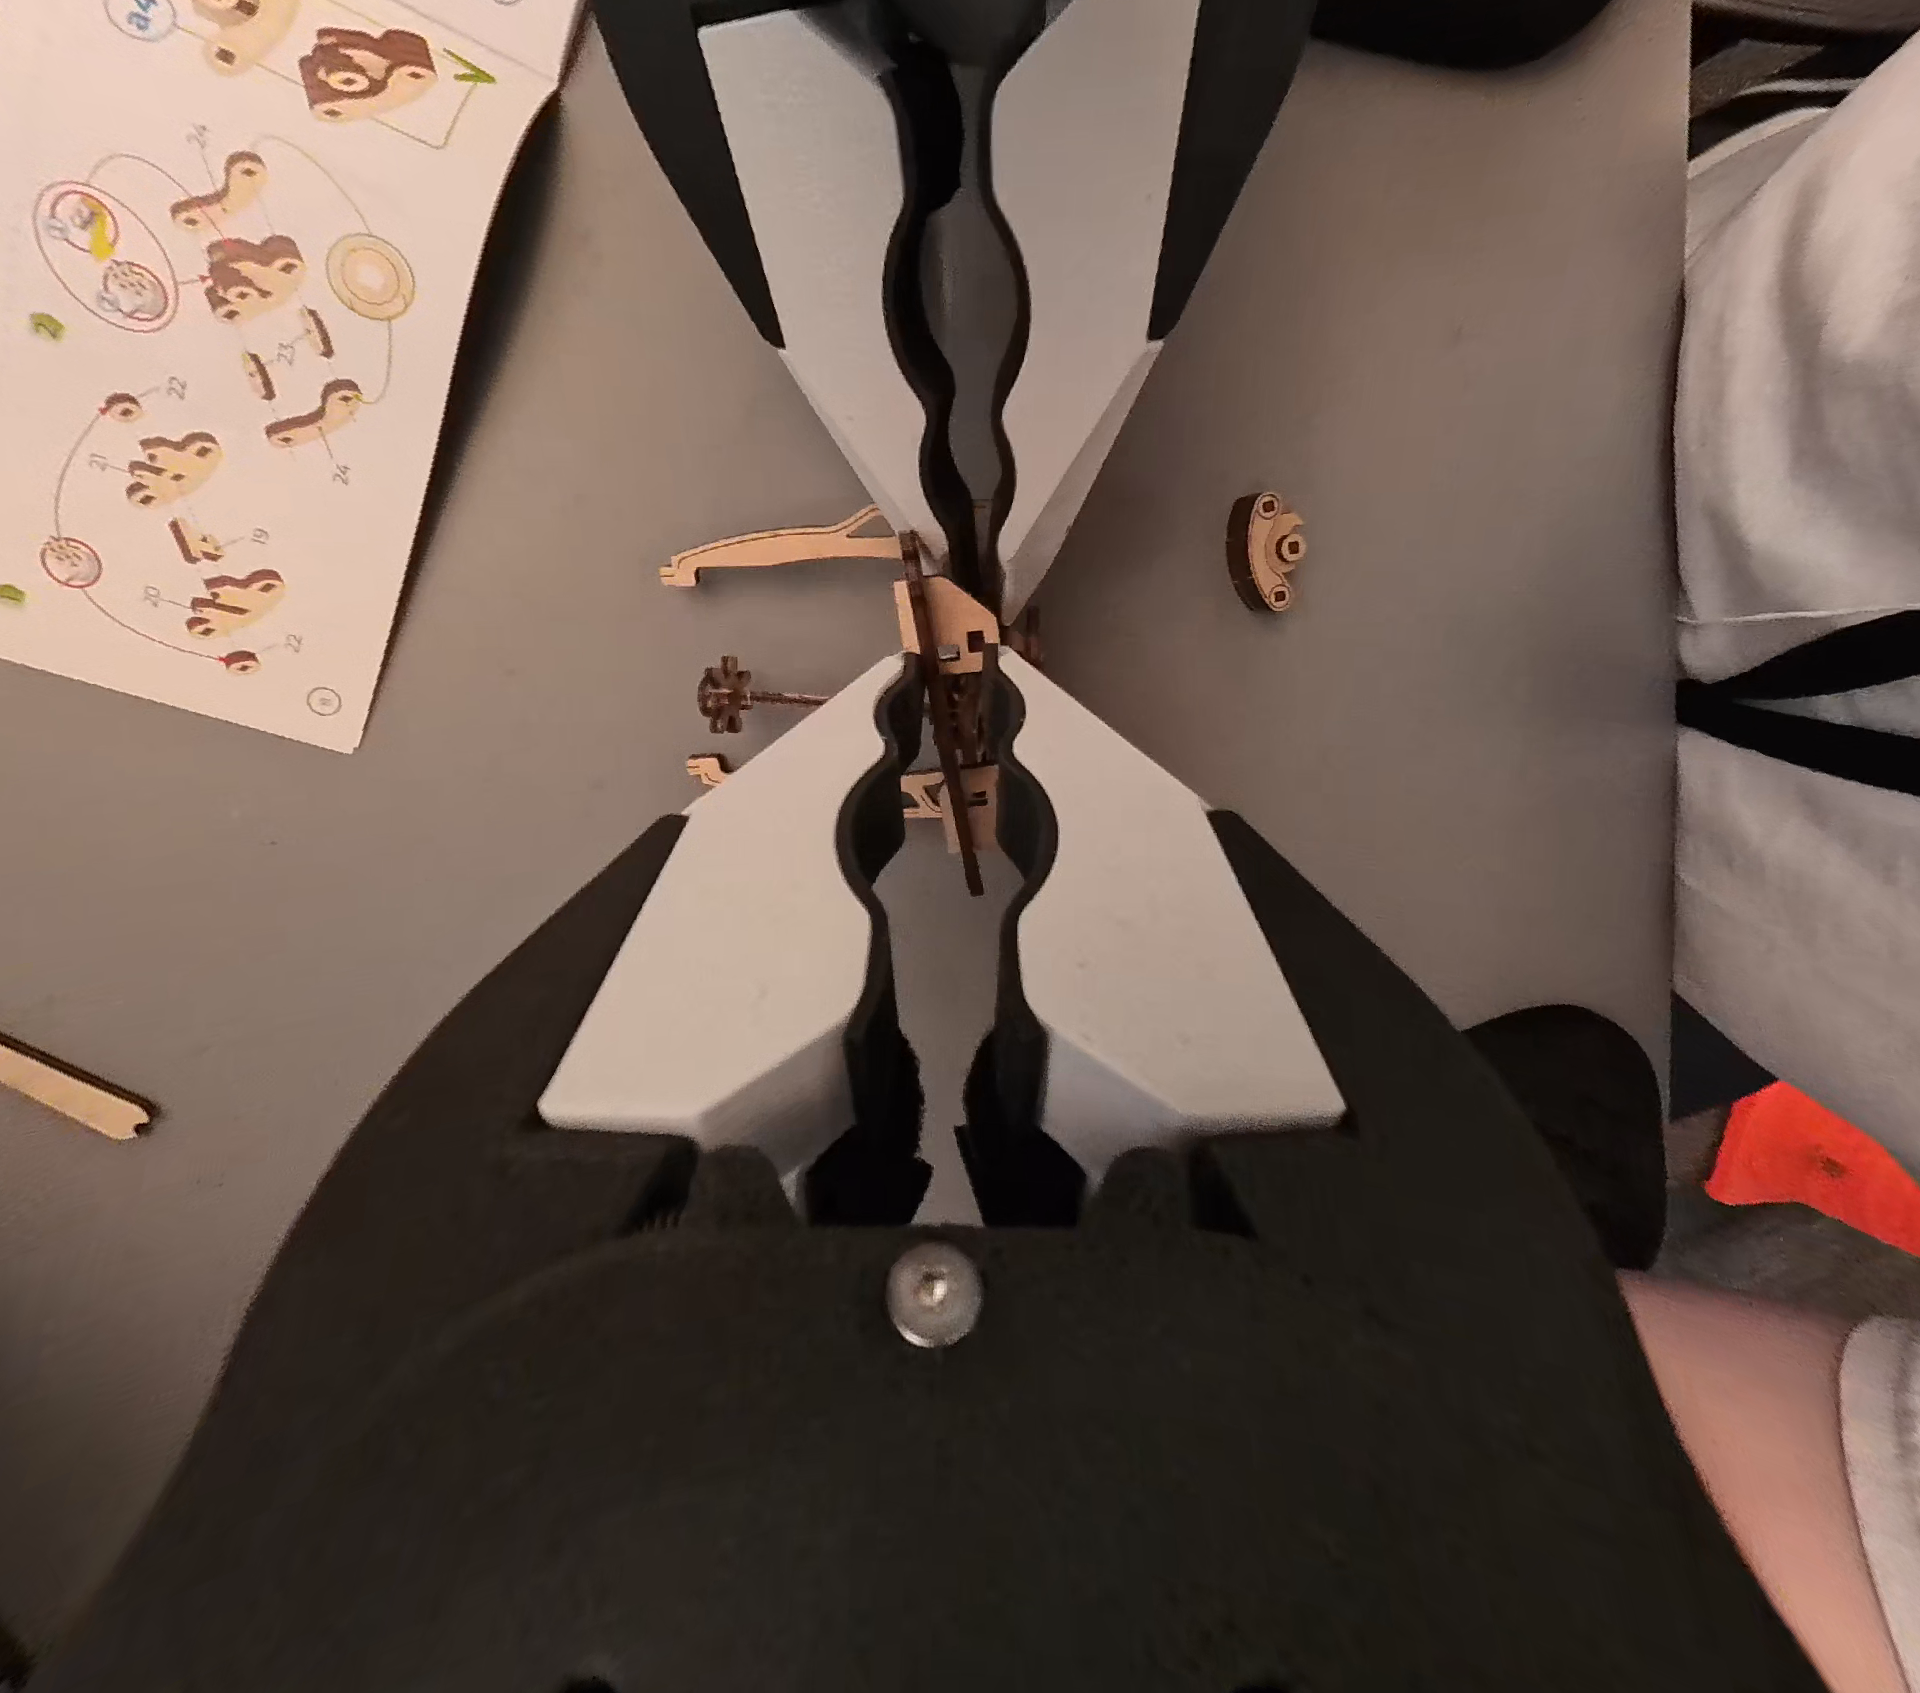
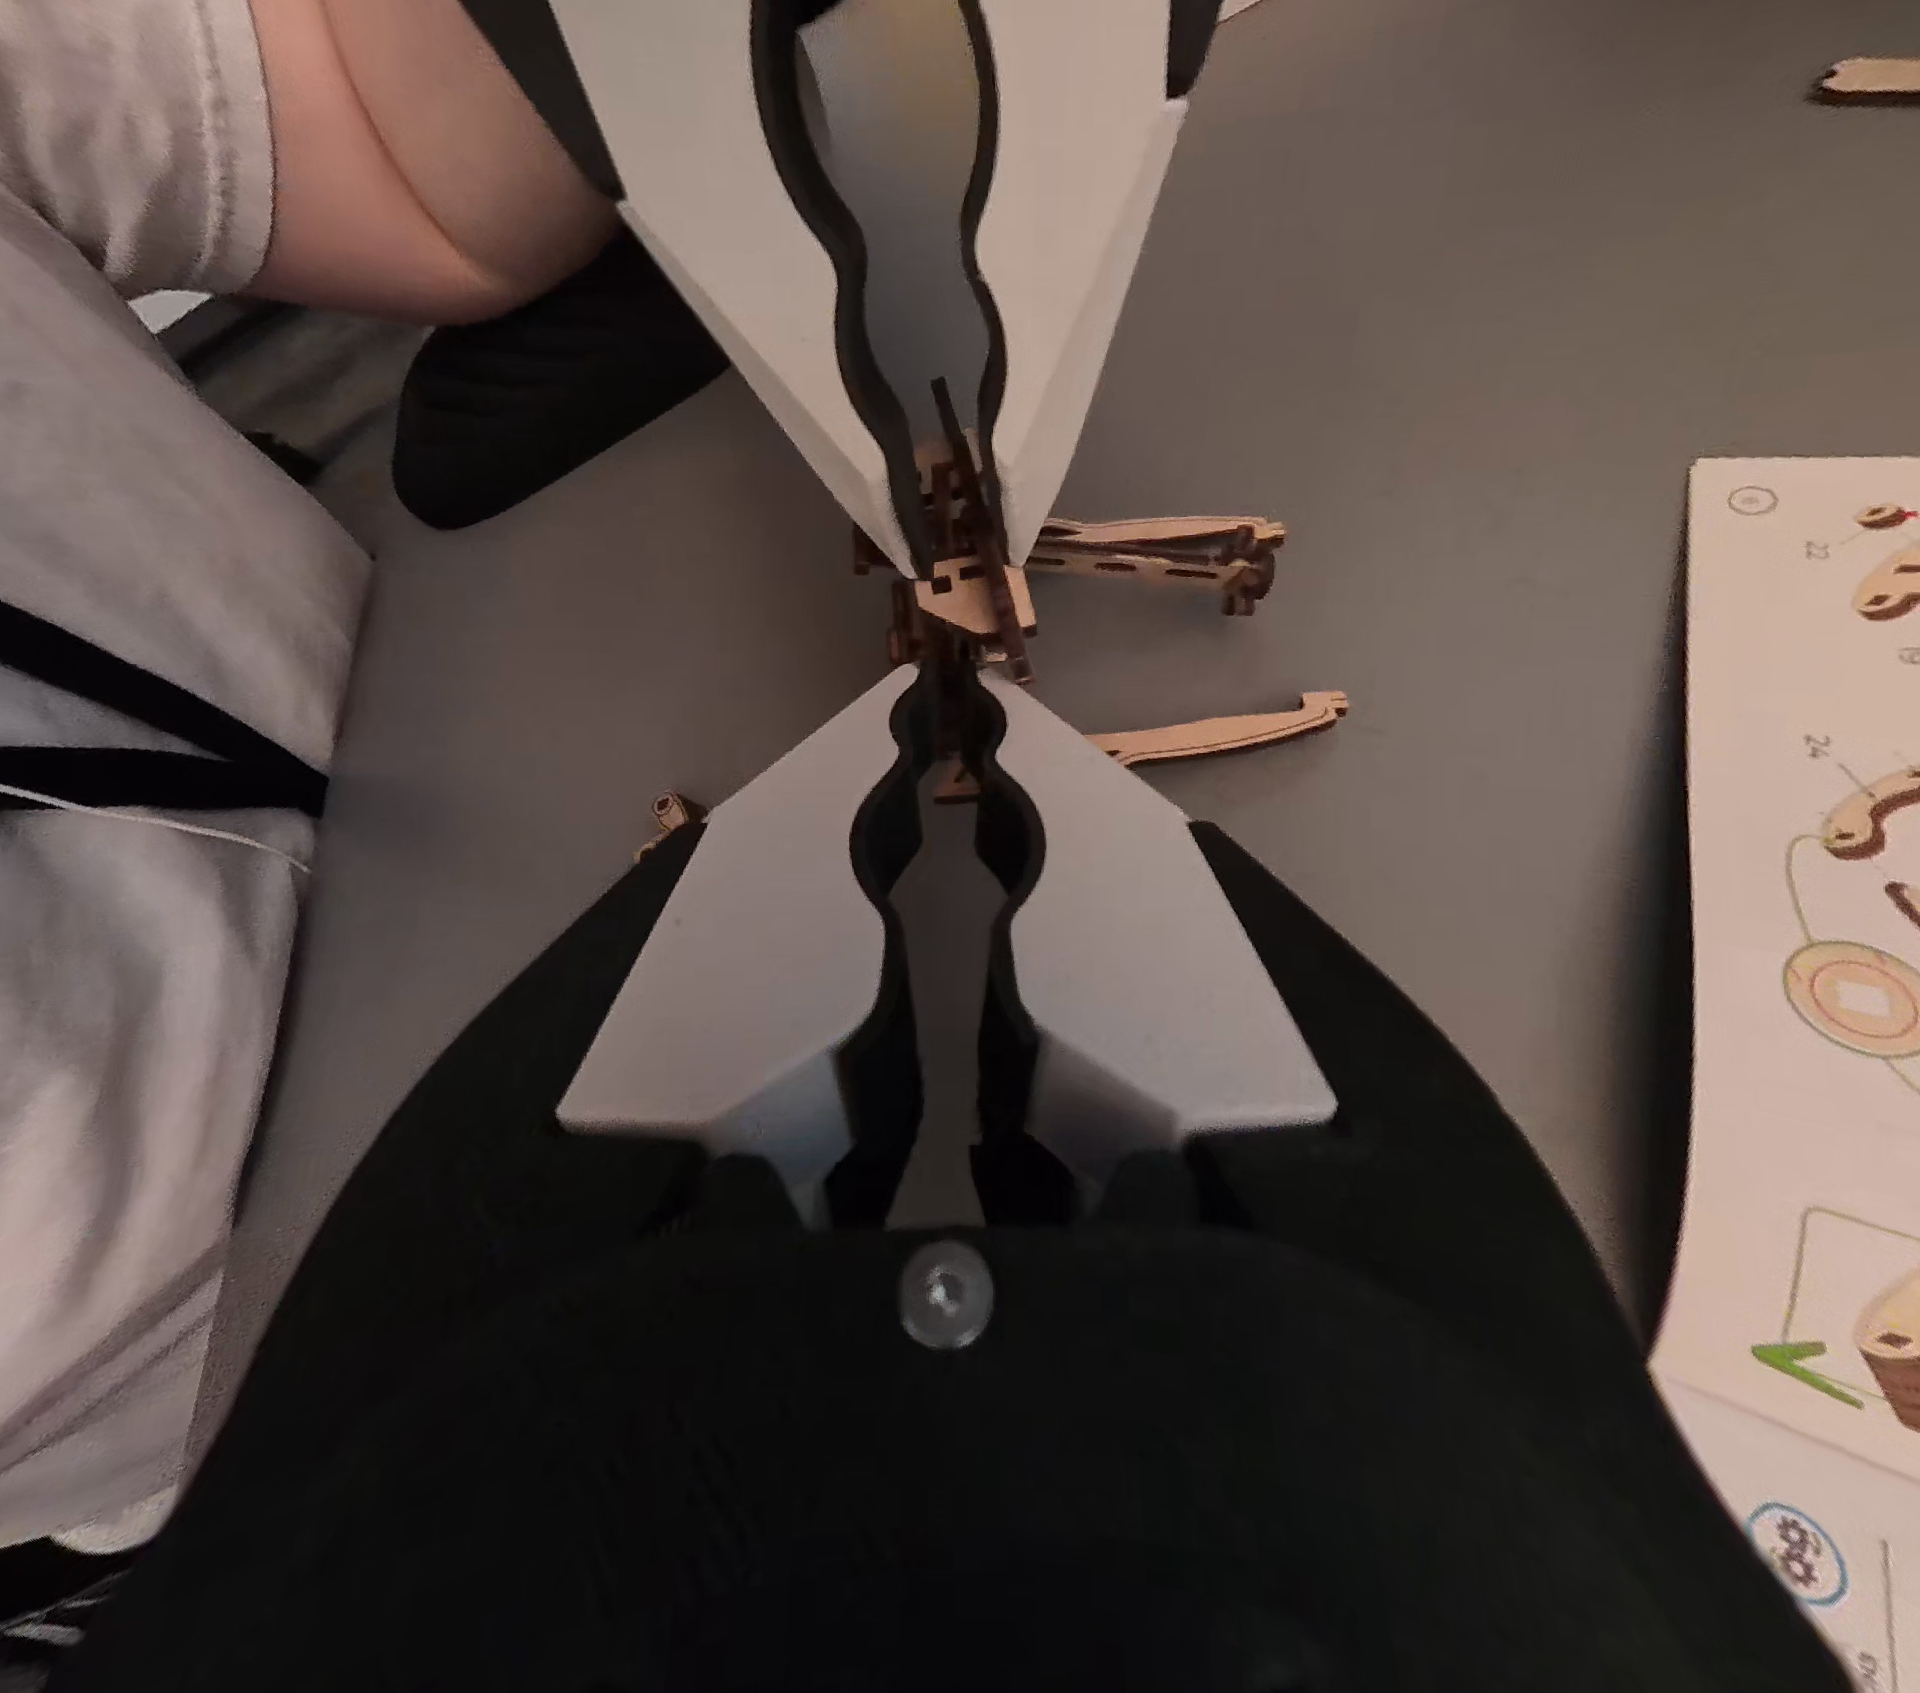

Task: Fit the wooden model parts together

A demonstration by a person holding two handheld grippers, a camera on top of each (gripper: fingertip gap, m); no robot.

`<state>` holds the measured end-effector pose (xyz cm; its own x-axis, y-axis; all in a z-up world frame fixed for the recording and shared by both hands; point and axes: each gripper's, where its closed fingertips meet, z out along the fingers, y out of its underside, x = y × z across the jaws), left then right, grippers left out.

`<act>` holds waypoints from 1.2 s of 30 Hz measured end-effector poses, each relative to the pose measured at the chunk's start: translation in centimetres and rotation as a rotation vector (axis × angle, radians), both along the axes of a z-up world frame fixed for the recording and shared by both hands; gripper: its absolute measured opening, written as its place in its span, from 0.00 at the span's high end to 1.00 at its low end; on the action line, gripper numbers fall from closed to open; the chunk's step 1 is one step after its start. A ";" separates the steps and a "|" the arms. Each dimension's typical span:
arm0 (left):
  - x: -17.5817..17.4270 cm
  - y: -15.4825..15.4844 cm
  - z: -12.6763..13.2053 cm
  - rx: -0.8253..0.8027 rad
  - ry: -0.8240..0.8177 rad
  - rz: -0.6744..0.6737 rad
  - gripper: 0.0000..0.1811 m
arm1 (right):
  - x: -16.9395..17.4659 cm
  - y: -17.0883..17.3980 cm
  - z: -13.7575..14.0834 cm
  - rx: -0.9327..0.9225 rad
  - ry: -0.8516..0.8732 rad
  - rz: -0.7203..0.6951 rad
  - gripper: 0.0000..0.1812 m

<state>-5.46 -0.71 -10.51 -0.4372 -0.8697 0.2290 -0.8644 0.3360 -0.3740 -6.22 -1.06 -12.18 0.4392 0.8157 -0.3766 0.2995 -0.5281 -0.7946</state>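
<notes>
Both grippers meet tip to tip over the grey table (image 1: 1351,293). My left gripper (image 1: 951,693) is shut on a small wooden sub-assembly (image 1: 961,770) of thin dark and light plates. It comes in from the top in the right wrist view (image 2: 961,552). My right gripper (image 2: 951,698) is shut on a wooden part (image 2: 951,760), and comes in from the top in the left wrist view (image 1: 961,568). A pale slotted wooden block (image 1: 951,620) joins the two held pieces between the tips; it also shows in the right wrist view (image 2: 966,599). How the pieces interlock is hidden by the fingers.
Loose parts lie on the table: a long curved strip (image 1: 774,557), a gear on an axle (image 1: 727,696), a round wheel piece (image 1: 1265,550), stacked slotted strips (image 2: 1164,557). An instruction booklet (image 1: 208,241) lies left. A person in white clothing (image 1: 1808,448) sits at the table's edge. Both grippers' tips are close together, under 4 cm apart.
</notes>
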 end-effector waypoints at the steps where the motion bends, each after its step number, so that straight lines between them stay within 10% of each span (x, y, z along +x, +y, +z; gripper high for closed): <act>1: -0.1 0.0 0.0 0.004 -0.004 -0.007 0.95 | 0.0 0.0 0.0 0.001 0.002 0.004 0.99; 36: 0.3 -0.7 -0.6 -0.088 0.130 0.067 0.98 | -0.1 -0.8 -0.7 0.120 -0.064 0.072 0.97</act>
